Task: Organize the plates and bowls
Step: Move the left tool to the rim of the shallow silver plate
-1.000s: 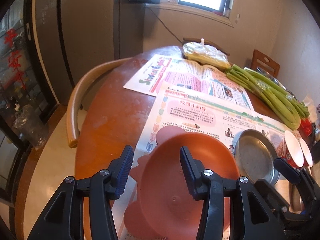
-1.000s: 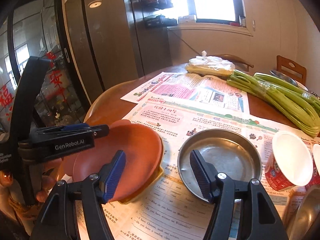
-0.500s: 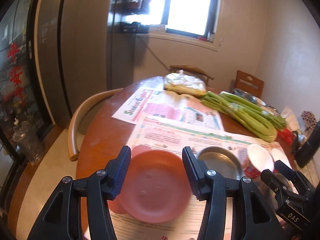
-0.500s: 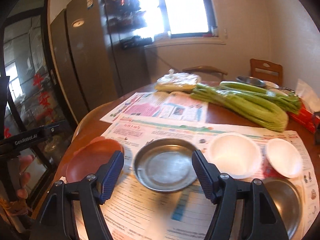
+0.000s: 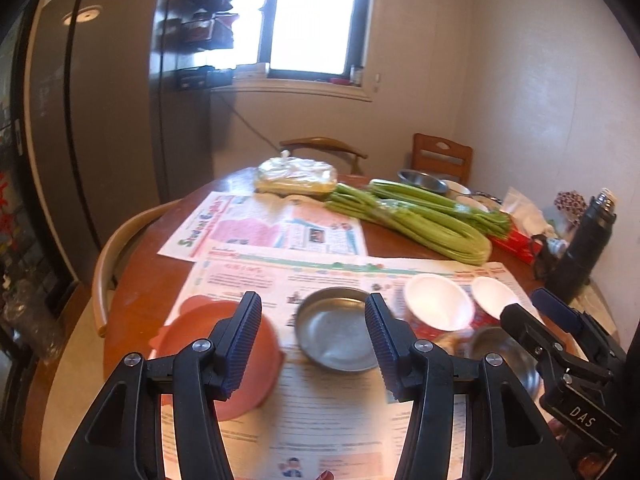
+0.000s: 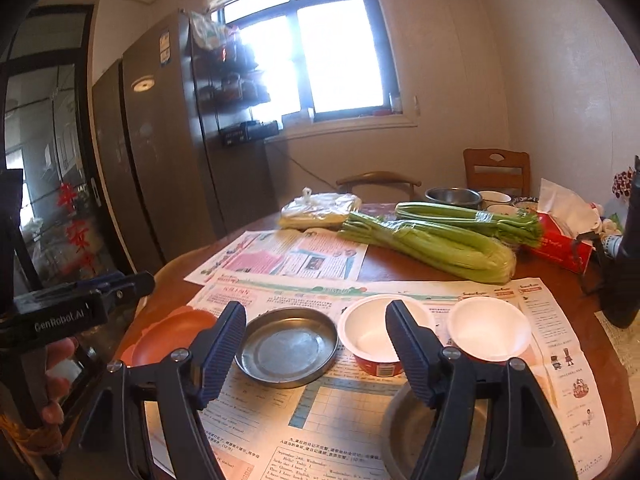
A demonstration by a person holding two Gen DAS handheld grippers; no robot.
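On newspaper on the round table lie an orange plastic plate, a steel dish, two white paper bowls with red sides and a second steel bowl at the near right. My left gripper is open and empty, raised above the orange plate and steel dish. My right gripper is open and empty, raised above the steel dish and first paper bowl.
Celery bunches, a bagged food parcel, a tissue box and more bowls lie at the far side. A dark flask stands at the right. Chairs ring the table; a fridge stands left.
Both grippers have risen and pulled back from the orange plate and the steel dish, so more of the table shows. Both stay open and empty. The dishes have not moved.
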